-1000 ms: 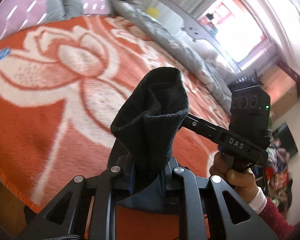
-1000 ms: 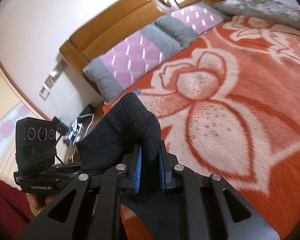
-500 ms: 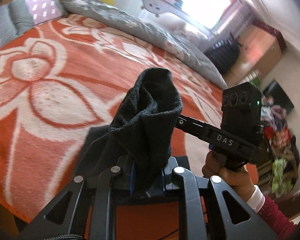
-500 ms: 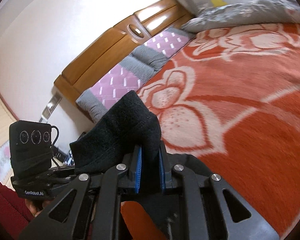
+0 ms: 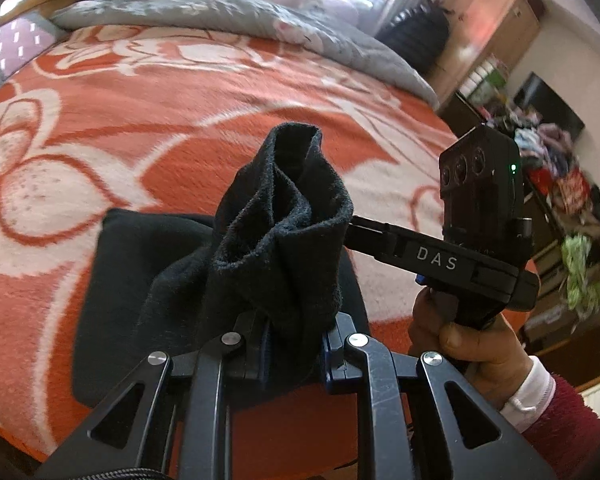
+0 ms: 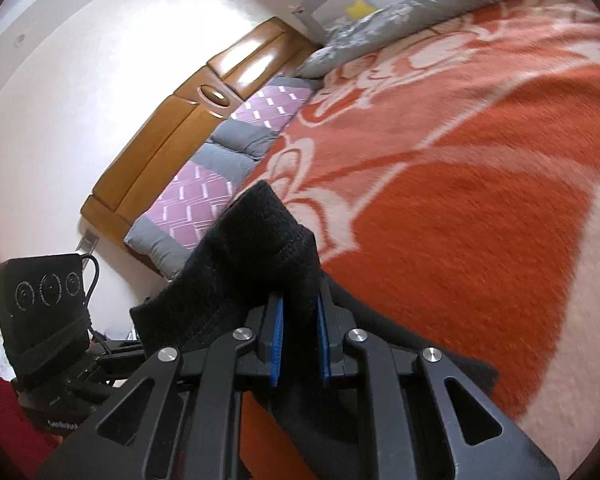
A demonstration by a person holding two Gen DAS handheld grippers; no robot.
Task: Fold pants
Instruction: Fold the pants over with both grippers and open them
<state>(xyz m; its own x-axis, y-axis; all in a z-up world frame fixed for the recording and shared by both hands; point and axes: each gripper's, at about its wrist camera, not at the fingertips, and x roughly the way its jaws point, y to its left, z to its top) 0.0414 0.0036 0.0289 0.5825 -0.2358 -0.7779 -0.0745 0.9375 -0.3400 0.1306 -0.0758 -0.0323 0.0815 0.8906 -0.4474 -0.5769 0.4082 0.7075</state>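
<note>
Each tool, left (image 5: 294,350) and right (image 6: 299,346), pinches a bunched fold of the black fuzzy pants (image 5: 284,216), lifted above the blanket (image 5: 188,92). Only the right view shows the headboard (image 6: 204,120) beyond; only the left, a cabinet (image 5: 488,24).

- Left gripper (image 5: 294,354): jaws clamped on a bunched black fold of pants (image 5: 284,216), held raised.
- Right gripper (image 6: 299,344): blue pads (image 6: 275,344) pinching the pants too, gripped by right hand (image 5: 466,340).
</note>
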